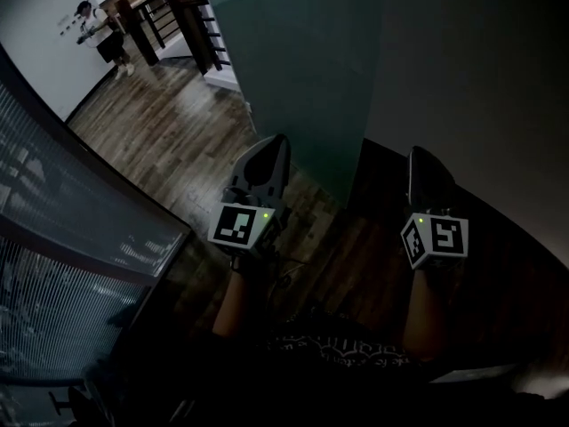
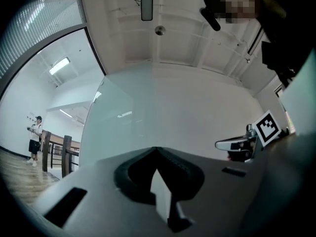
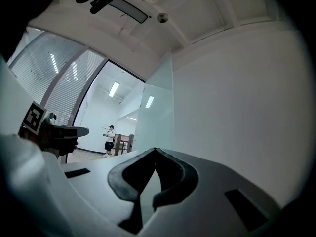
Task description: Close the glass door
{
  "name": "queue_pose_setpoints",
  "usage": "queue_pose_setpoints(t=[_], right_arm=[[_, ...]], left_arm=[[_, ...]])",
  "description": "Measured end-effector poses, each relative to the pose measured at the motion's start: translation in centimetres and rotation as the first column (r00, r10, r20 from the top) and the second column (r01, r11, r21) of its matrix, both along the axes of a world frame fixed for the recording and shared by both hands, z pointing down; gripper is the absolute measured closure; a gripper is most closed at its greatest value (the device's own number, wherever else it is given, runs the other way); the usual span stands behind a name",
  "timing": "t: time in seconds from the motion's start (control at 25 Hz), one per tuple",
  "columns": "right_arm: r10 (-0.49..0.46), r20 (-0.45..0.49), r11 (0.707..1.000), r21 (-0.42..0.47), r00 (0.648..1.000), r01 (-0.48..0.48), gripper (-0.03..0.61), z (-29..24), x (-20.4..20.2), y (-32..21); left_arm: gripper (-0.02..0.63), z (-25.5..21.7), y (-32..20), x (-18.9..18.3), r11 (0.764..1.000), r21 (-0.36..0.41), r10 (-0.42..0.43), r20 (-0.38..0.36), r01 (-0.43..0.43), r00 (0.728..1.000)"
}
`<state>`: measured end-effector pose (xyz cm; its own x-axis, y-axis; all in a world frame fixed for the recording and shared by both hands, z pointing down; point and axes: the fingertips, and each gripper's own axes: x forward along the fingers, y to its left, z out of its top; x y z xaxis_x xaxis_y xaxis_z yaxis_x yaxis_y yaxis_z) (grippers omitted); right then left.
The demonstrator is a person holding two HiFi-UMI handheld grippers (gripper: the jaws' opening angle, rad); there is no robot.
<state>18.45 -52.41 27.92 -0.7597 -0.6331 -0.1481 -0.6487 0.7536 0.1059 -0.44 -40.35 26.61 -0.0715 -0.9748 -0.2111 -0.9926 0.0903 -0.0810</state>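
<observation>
The glass door [image 1: 293,60] is a tall frosted teal pane standing ahead of me; it fills the middle of the left gripper view [image 2: 163,112] and shows edge-on in the right gripper view [image 3: 155,107]. My left gripper [image 1: 274,140] points at the pane's lower part, jaws shut with nothing between them [image 2: 157,149]. Whether its tips touch the glass I cannot tell. My right gripper [image 1: 420,154] is held level beside it, to the right, facing the plain wall next to the door, jaws shut and empty [image 3: 155,149].
A glazed wall with slatted blinds [image 1: 53,238] runs along the left. Wood floor [image 1: 160,123] stretches beyond the door to a dark railing [image 1: 178,16]. A person [image 1: 98,25] stands far off by the railing. A white wall [image 3: 237,98] is on the right.
</observation>
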Motion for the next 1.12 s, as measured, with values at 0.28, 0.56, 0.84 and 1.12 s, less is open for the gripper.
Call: queue_pose_setpoints(t=[0.28, 0.56, 0.84, 1.12], right_arm=[[0.016, 0.014, 1.0, -0.003, 1.0, -0.016, 0.575, -0.4, -3.3, -4.1], [0.028, 0.018, 0.999, -0.018, 0.999, -0.027, 0.575, -0.1, -4.9, -6.9], [0.012, -0.018, 0.999, -0.039, 1.0, -0.013, 0.575, 1.3, -6.9, -12.6], [-0.082, -0.031, 0.993, -0.082, 0.996, 0.079, 0.479, 2.3, -9.8, -18.6]], left_arm=[[0.612, -0.5, -3.4, -3.2, 1.0, 0.007, 0.022, 0.0, -0.022, 1.0], [0.612, -0.3, -5.7, -5.1, 1.0, 0.001, 0.02, -0.005, -0.02, 1.0], [0.612, 0.0, -10.6, -6.8, 1.0, 0.0, 0.004, -0.01, -0.004, 1.0], [0.612, -0.2, -15.3, -8.7, 0.999, 0.007, -0.036, -0.011, 0.036, 0.999]])
